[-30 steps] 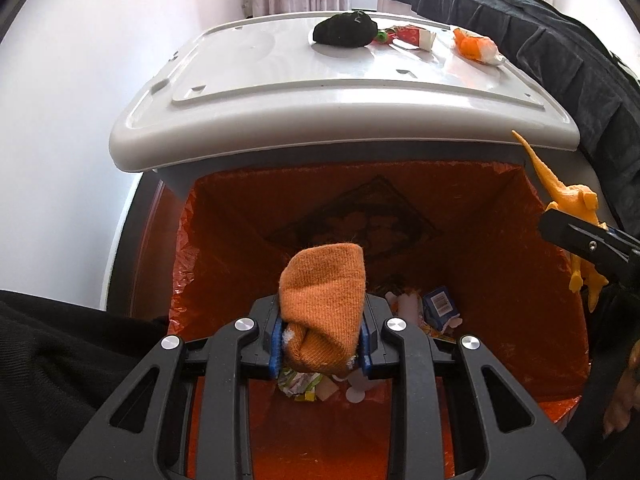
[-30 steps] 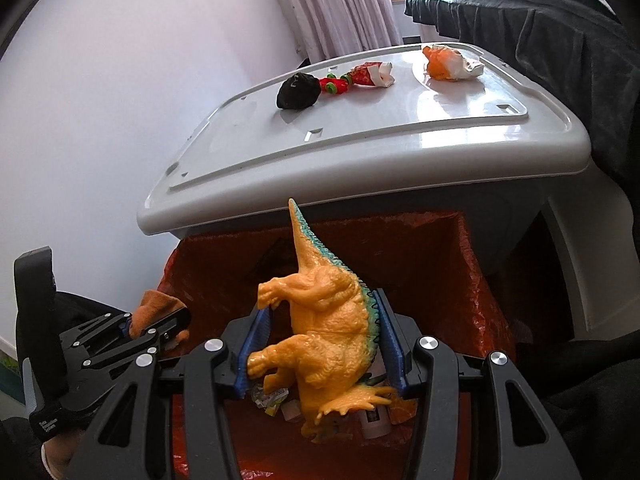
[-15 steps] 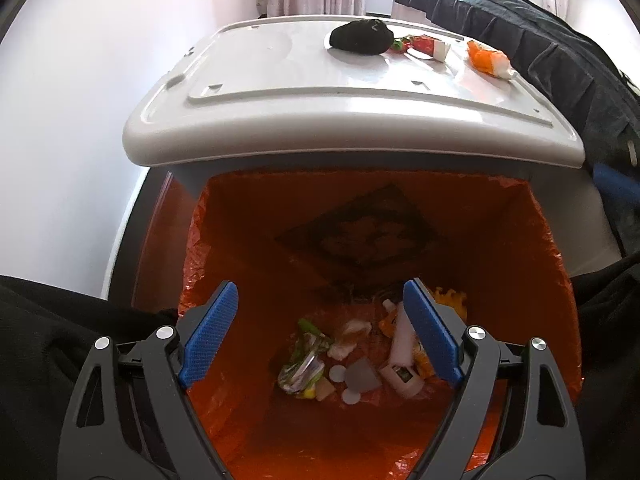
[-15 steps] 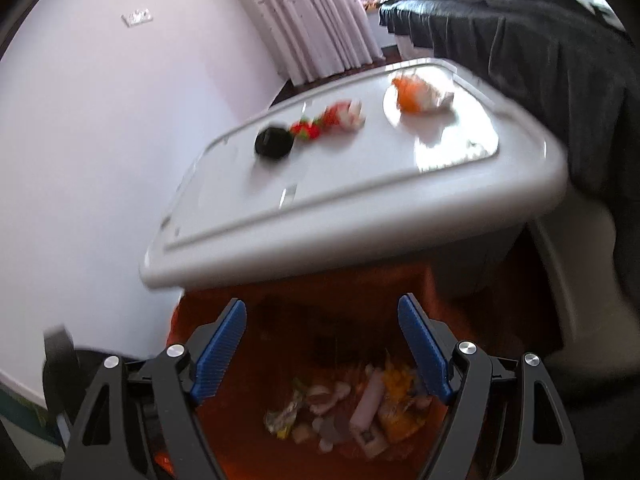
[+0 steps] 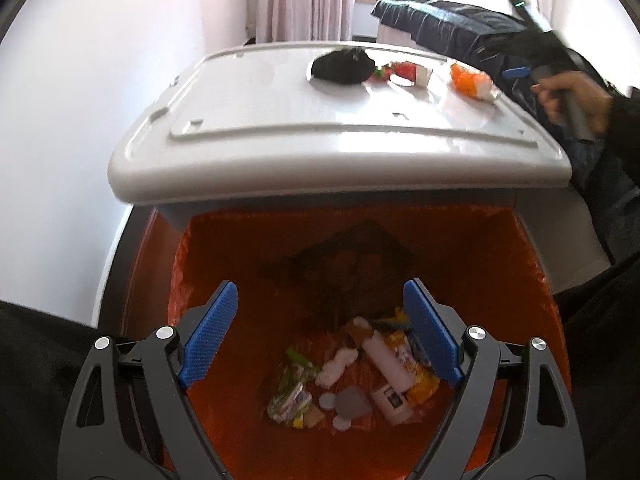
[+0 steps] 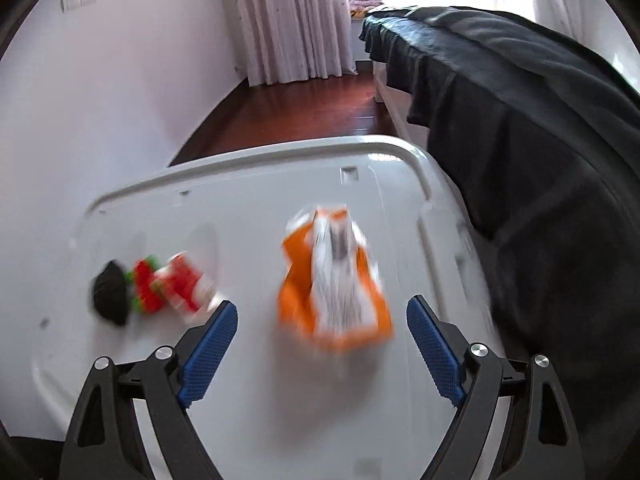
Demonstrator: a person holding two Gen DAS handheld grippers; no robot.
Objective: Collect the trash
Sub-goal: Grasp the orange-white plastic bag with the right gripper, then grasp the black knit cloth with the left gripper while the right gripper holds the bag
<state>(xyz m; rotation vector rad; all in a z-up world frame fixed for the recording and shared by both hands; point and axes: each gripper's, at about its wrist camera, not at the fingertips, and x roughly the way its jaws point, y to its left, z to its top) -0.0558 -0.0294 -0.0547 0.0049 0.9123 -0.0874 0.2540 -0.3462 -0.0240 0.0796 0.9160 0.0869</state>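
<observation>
Fingers spread and empty on both grippers: left gripper (image 5: pixel 320 334) above the orange-lined trash bin (image 5: pixel 532 280), right gripper (image 6: pixel 322 354) over the white plastic lid (image 6: pixel 248 208).
A crumpled orange-and-white wrapper (image 6: pixel 334 280) lies near the lid's right edge, just ahead of the right fingers (image 6: pixel 210 346).

I note both my left gripper (image 5: pixel 320 330) and right gripper (image 6: pixel 322 346): black open-frame bodies, silver screws, blue ribbed pads (image 5: pixel 208 336). Right hand (image 5: pixel 572 96): bare skin, dark sleeve.
</observation>
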